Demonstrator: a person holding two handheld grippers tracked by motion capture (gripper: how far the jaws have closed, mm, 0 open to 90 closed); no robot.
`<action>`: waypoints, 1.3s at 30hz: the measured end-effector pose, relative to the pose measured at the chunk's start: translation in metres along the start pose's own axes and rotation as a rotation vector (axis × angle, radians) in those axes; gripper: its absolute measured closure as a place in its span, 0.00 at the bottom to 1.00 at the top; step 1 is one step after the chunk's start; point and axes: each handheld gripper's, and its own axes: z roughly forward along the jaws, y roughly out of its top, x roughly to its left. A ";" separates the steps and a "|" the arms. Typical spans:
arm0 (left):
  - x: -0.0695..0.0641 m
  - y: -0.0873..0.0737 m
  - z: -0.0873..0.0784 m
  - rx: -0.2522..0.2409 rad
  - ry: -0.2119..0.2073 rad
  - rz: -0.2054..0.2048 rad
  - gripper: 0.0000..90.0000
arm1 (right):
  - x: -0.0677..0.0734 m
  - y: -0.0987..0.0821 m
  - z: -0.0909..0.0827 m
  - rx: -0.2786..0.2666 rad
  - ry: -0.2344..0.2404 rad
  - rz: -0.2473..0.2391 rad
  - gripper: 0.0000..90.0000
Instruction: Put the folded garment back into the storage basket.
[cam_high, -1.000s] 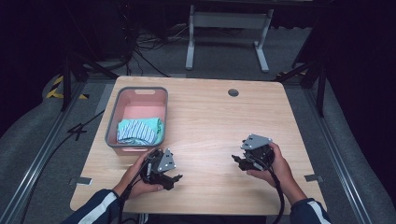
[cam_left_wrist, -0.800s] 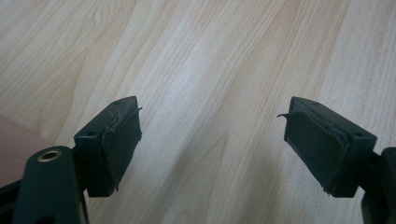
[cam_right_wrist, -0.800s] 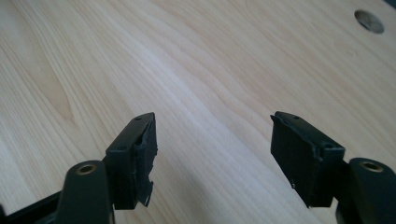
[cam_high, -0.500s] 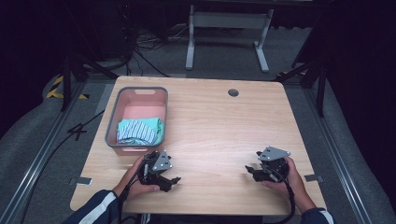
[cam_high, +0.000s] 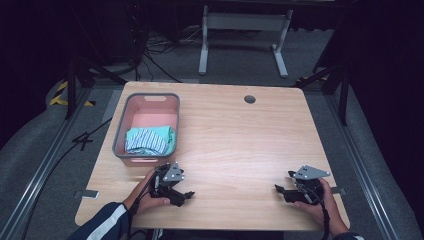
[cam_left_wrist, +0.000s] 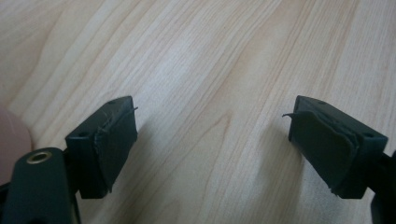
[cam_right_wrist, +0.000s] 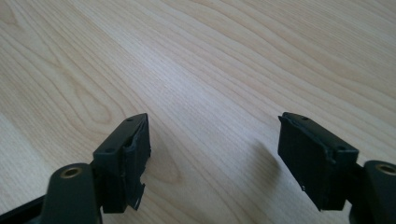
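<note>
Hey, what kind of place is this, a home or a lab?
Probably a lab or recording studio: a lone wooden table on grey carpet, black curtains around it, cables on the floor, and a person holding data-collection grippers.

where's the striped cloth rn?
In the high view the striped cloth lies folded in the near end of the pink basket, at the table's left side, just beyond the left gripper.

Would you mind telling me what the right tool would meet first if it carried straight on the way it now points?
Likely just bare table. The right tool points left, roughly toward the left tool, which lies far off; depth is unclear.
</note>
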 end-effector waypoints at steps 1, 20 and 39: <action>0.000 0.000 0.000 0.000 0.000 0.000 0.17 | -0.002 -0.004 0.000 -0.018 0.003 0.019 0.25; 0.000 0.000 0.000 -0.001 0.001 -0.003 0.16 | -0.010 -0.008 0.001 -0.018 0.028 0.057 0.19; -0.001 0.000 0.000 0.004 0.006 -0.007 0.16 | -0.012 -0.007 0.003 -0.018 0.036 0.049 0.17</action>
